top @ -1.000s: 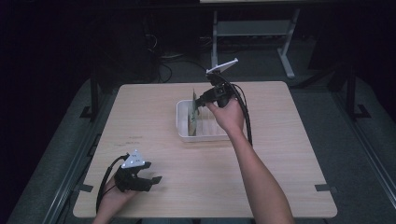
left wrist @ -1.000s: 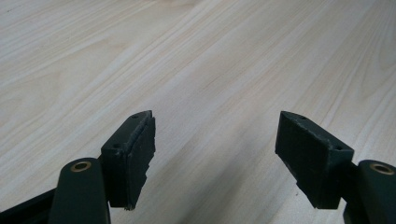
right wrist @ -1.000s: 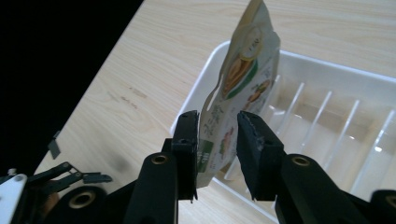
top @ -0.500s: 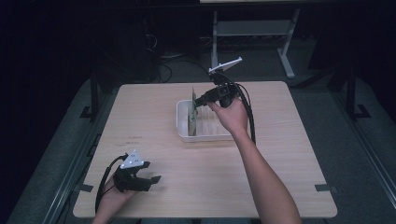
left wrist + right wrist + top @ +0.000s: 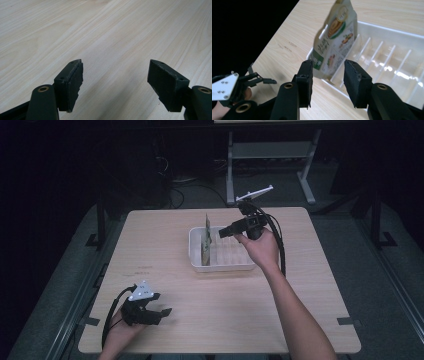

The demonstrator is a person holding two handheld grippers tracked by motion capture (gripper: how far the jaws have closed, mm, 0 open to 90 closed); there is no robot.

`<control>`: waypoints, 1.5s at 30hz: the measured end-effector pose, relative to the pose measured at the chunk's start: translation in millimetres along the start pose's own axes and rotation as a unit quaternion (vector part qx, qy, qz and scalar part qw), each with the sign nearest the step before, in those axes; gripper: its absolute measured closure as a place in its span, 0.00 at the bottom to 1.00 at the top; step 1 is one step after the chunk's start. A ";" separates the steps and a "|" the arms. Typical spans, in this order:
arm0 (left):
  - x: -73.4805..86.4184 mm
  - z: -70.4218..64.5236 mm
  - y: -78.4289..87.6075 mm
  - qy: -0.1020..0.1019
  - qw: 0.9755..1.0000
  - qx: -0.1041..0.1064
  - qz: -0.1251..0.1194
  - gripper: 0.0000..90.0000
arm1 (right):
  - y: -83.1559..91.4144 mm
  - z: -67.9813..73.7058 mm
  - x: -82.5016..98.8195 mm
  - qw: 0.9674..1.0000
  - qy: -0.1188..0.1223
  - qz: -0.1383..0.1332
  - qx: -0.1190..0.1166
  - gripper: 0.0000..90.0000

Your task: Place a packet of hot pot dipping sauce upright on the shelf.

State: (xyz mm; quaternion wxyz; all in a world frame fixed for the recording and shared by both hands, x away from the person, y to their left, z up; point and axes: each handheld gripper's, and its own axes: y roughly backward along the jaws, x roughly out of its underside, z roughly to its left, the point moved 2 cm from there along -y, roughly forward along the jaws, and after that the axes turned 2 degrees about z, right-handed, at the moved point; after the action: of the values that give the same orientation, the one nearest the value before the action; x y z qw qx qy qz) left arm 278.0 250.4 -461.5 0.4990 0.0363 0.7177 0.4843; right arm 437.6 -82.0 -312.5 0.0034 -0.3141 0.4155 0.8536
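Observation:
A flat snack pouch point(image 5: 205, 240) with green and cream print stands upright in the left end slot of a white slotted rack point(image 5: 225, 266) at the table's middle. In the right gripper view the pouch point(image 5: 334, 40) leans just beyond the jaws. My right gripper point(image 5: 223, 233) is open above the rack, a little to the right of the pouch, with nothing between its jaws. My left gripper point(image 5: 162, 312) rests open on the wooden table near the front left corner, its pads point(image 5: 72, 82) apart over bare wood.
The white rack point(image 5: 392, 32) has several empty slots to the right of the pouch. A light wooden table point(image 5: 165, 250) spreads around it. A metal stand point(image 5: 270, 150) and cables sit on the dark floor behind the table.
My right gripper has let go of the pouch and drawn back a little to the right. The pouch stays standing in the rack. The left gripper has not moved.

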 end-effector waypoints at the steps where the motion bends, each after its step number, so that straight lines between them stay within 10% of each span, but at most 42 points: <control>1: 0.1 0.0 -0.1 0.000 1.000 0.000 0.000 0.31 | 1.2 -1.2 1.5 1.000 0.000 0.000 0.000 0.64; 45: -0.4 -2.0 -3.3 -0.001 1.000 -0.004 0.006 0.31 | 35.6 -58.2 97.5 1.000 -0.026 -0.008 0.004 0.58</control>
State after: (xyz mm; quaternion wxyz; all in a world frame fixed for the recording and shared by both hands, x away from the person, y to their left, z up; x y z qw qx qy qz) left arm 278.1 247.1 -463.6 0.4969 0.0387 0.7152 0.4899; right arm 380.8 -171.6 -366.6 0.0219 -0.2954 0.4157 0.8599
